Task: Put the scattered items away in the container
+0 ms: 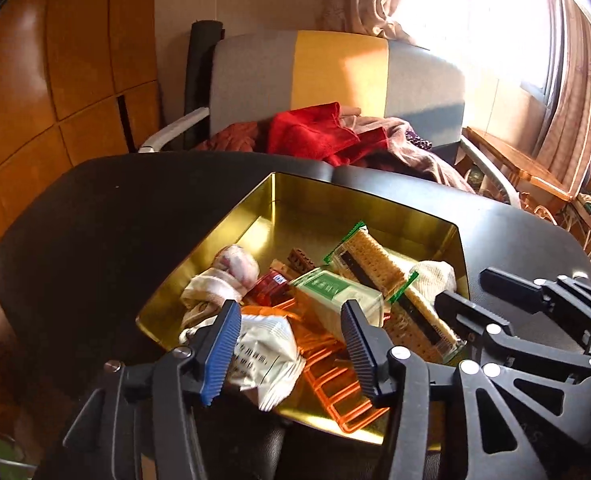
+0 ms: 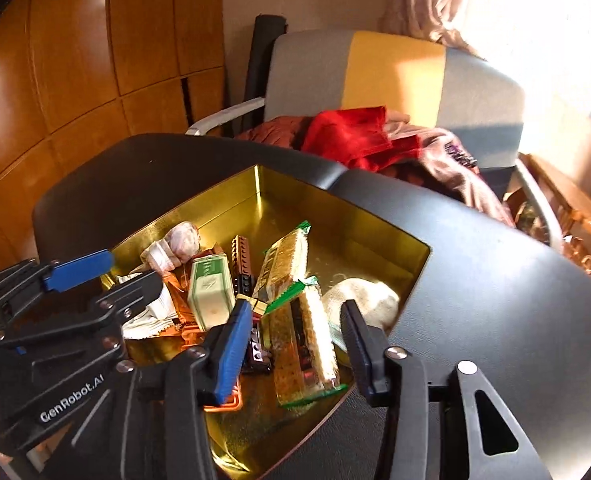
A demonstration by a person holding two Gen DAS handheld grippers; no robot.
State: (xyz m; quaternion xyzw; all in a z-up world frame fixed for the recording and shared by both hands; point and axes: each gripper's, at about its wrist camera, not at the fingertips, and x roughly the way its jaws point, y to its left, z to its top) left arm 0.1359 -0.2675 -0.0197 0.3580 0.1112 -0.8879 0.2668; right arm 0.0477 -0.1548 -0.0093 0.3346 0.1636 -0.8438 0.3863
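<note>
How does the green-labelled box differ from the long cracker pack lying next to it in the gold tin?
The green-labelled box is short and blocky; the cracker pack is long and flat. The box is opaque, pale with a green label, whereas the pack is clear wrap showing tan crackers, with green crimped ends. The box sits nearer the left gripper, the pack between the right gripper's fingers. Both lie inside the gold tin.

Ahead of the left hand-held gripper point(image 1: 291, 344), the container point(image 1: 327, 200) sits on the surface point(image 1: 115, 208), holding snack packets point(image 1: 379, 264); the right hand-held gripper point(image 2: 295, 336) is alongside; an armchair point(image 1: 335, 76) stands behind.
</note>
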